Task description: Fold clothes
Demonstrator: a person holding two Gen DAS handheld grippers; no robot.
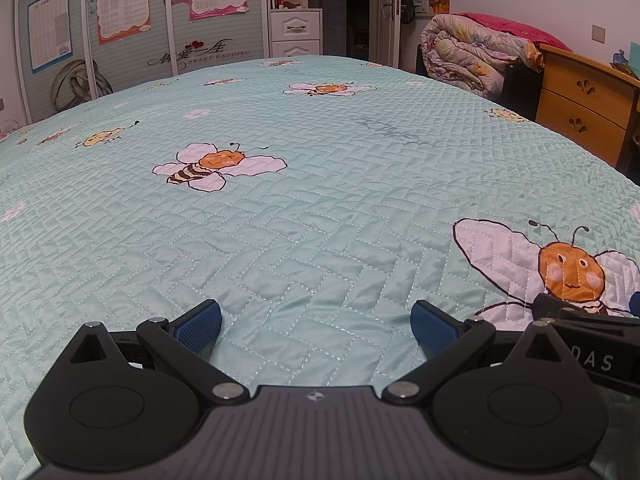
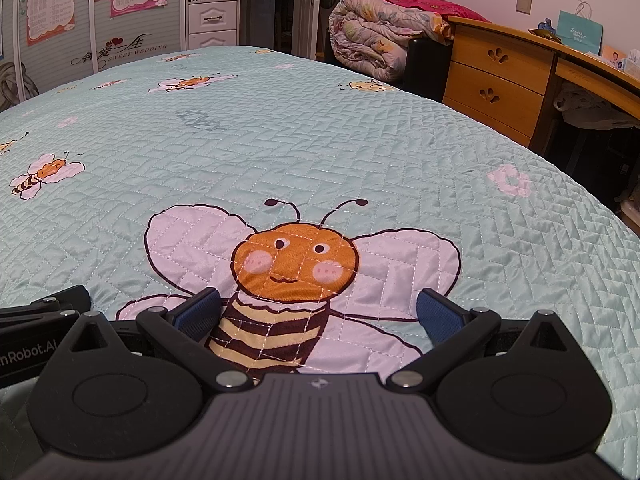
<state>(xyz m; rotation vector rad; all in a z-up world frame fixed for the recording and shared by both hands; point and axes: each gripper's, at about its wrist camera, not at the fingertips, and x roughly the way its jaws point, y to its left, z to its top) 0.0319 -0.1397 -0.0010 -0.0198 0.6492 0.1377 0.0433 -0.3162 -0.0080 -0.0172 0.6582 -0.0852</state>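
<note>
No garment shows in either view. My left gripper (image 1: pixel 316 326) is open and empty, low over the mint quilted bedspread (image 1: pixel 320 184) with its bee prints. Part of the right gripper's body shows at the right edge of the left wrist view (image 1: pixel 592 320). My right gripper (image 2: pixel 318 314) is open and empty, low over a large bee print (image 2: pixel 294 264) on the same bedspread (image 2: pixel 360 140). The left gripper's body shows at the left edge of the right wrist view (image 2: pixel 44 312).
A rolled floral quilt (image 1: pixel 476 54) lies beyond the bed's far right corner, and it shows in the right wrist view (image 2: pixel 380 36). A wooden desk with drawers (image 2: pixel 504 80) stands along the right side. A wardrobe with posters (image 1: pixel 132 36) and a white drawer unit (image 1: pixel 296 32) stand behind.
</note>
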